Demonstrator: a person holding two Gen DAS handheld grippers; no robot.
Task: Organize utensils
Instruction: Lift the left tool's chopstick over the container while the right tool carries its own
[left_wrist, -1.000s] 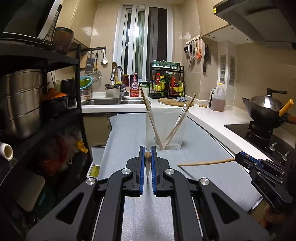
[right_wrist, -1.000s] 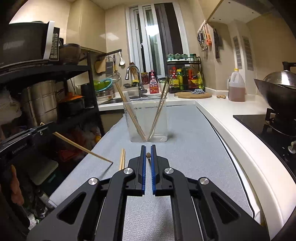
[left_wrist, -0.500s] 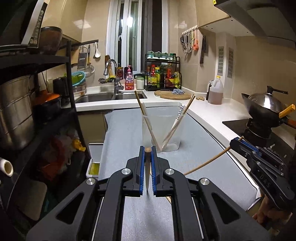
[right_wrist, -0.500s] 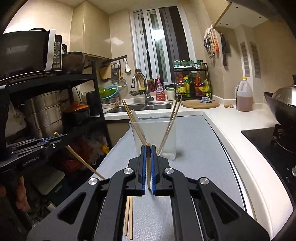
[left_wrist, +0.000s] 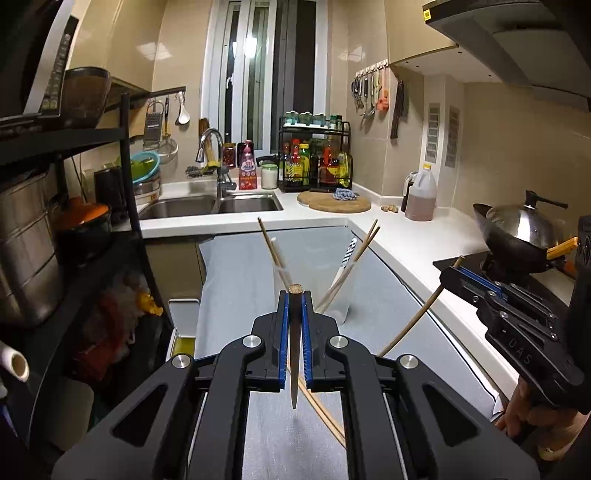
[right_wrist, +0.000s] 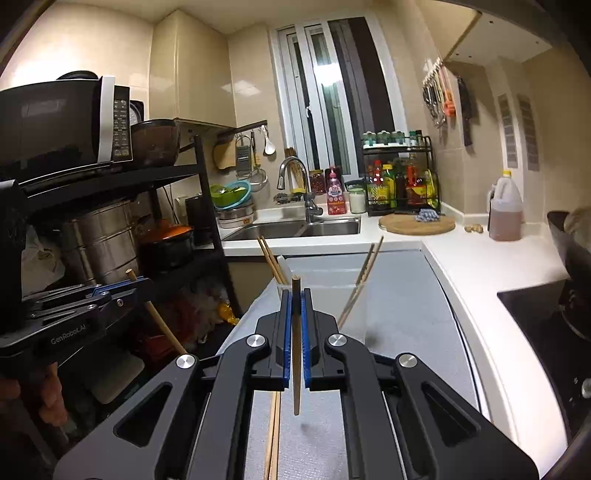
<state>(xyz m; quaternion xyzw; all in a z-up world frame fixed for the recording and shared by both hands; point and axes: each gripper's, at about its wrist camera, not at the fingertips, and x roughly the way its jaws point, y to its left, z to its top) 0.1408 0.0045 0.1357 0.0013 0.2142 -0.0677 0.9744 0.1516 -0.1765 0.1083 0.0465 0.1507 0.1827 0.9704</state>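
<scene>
- Left gripper (left_wrist: 294, 295) clenched on a dark chopstick (left_wrist: 294, 362): round pale butt end at the fingertips, pointed tip hanging free above the grey mat (left_wrist: 243, 280).
- Right gripper (right_wrist: 295, 295) clamped on a lighter wooden chopstick (right_wrist: 296, 354), held steeply, tip clear of the mat.
- Clear container (right_wrist: 325, 306) stands on the mat ahead, chopsticks leaning against both its sides.
- Loose pair of chopsticks (right_wrist: 272, 439) lies flat on the mat below the grippers.
- Mat runs between the black shelf rack (left_wrist: 122, 206) on one side and the white counter (left_wrist: 413, 236) on the other; mat around the container is open.
- Readable: "DAS" on right gripper body, "GenRobot.AI" on left.
</scene>
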